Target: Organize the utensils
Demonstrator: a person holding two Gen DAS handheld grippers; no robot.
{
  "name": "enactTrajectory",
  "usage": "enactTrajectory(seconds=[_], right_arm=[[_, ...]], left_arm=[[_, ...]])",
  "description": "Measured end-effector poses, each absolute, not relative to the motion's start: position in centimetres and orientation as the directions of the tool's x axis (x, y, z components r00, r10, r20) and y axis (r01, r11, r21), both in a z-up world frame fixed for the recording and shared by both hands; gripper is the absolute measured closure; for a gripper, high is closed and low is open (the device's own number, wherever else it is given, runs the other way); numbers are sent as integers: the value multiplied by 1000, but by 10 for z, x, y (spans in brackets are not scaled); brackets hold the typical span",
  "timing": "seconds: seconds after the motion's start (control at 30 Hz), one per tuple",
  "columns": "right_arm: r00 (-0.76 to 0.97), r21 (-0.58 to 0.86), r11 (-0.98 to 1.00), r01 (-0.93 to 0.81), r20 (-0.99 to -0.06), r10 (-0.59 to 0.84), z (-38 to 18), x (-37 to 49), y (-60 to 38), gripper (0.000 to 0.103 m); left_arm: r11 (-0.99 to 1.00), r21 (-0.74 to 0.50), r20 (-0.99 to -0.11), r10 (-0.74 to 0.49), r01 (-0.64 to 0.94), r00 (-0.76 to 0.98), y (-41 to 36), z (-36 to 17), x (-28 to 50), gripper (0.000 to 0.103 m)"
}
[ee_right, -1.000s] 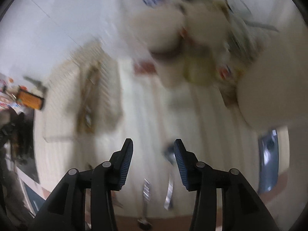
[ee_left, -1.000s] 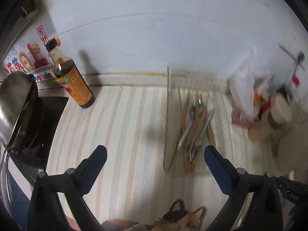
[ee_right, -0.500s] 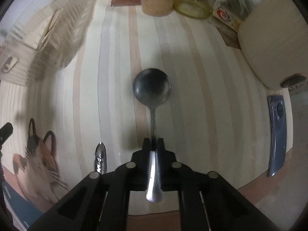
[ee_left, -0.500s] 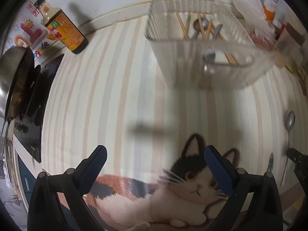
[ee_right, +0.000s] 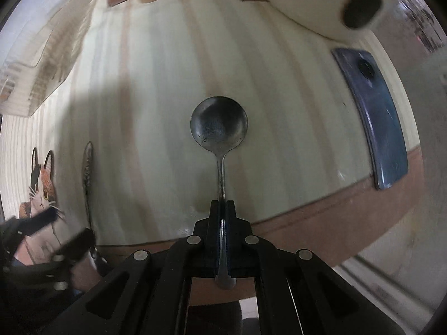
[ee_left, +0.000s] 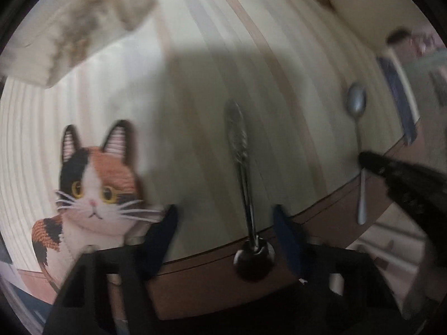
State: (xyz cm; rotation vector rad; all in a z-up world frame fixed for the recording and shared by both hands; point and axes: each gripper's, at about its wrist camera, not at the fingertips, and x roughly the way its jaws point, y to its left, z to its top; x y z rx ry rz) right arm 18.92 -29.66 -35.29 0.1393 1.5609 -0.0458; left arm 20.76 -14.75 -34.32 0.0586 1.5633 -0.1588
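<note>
My right gripper (ee_right: 222,205) is shut on the handle of a round metal spoon (ee_right: 218,124), bowl pointing away over the striped mat. It also shows in the left wrist view (ee_left: 356,103), held by the right gripper (ee_left: 363,157). My left gripper (ee_left: 225,216) is open, its fingers on either side of a patterned metal utensil (ee_left: 237,136) that lies on the mat, its far end over the mat's front edge. That utensil (ee_right: 87,167) and the left gripper (ee_right: 69,230) show at the right wrist view's left. The clear utensil basket (ee_left: 75,25) stands at the far left.
A cat picture (ee_left: 92,184) is on the mat's left. A blue phone (ee_right: 374,117) lies at the right edge. A pale round container (ee_right: 315,2) and jars stand at the back right. The brown table edge (ee_right: 335,203) runs along the front.
My left gripper swung right and down from the basket and cat picture to straddle the patterned utensil, jaws narrower. My right gripper closed on the spoon handle and still holds it.
</note>
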Motion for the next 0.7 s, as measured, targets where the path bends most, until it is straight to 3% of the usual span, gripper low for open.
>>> enactTrajectory(seconds=[0.07,0.1,0.13,0.4,0.63,0.7], right_arm=[[17,78,988,134,-997,76,-357,185,-302,100],[24,92,985,146,-996,89,-358,182,-306,100],[28,105,982,158,-994,102,-359,178,-315,100],[81,191,959,211,-981,177,-357,165,-348,103],[62,211,953,217,-977,203,-355,192,-319,103],[77,201,942,268,-979,187,-349,194,-322,95]], left_arm=[[983,3,-1000,-3,182,31,-157,-343,207,67],[982,12,-999,4,188,43,-158,-342,207,86],[983,10,-999,1,186,46,-156,-342,209,97],[998,13,-998,9,60,67,-101,-341,226,102],[999,1,-997,4,-50,72,-58,-342,224,102],[997,0,-997,6,-72,72,-46,-344,225,102]])
